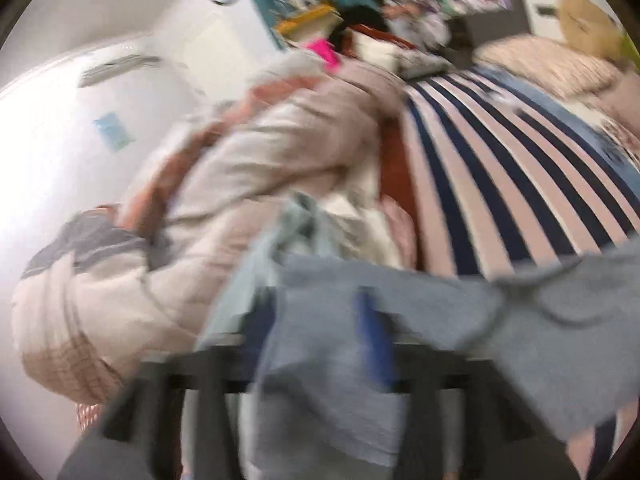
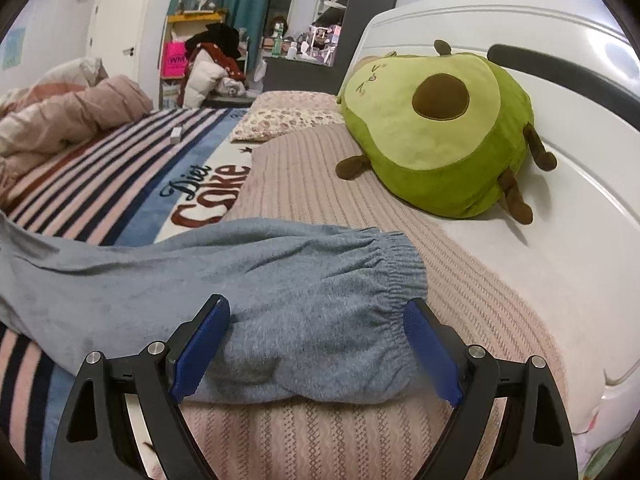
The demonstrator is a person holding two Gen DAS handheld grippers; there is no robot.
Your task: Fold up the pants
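Observation:
Grey-blue fleece pants (image 2: 248,280) lie on the bed, the elastic waistband (image 2: 400,276) toward the headboard. My right gripper (image 2: 316,344) is open, its blue fingers (image 2: 200,348) straddling the waist end of the pants just above the cloth. The left wrist view is blurred by motion. There my left gripper (image 1: 316,328) appears shut on a fold of the pants (image 1: 320,360), which drape over its blue fingers (image 1: 376,344) and hang lifted above the bed.
A striped "Diet Coke" blanket (image 2: 120,184) covers the bed. A green avocado plush (image 2: 440,132) leans on the white headboard (image 2: 520,40). A crumpled pinkish duvet (image 1: 240,168) lies at the left. A floral pillow (image 2: 288,116) lies behind. Cluttered shelves stand beyond.

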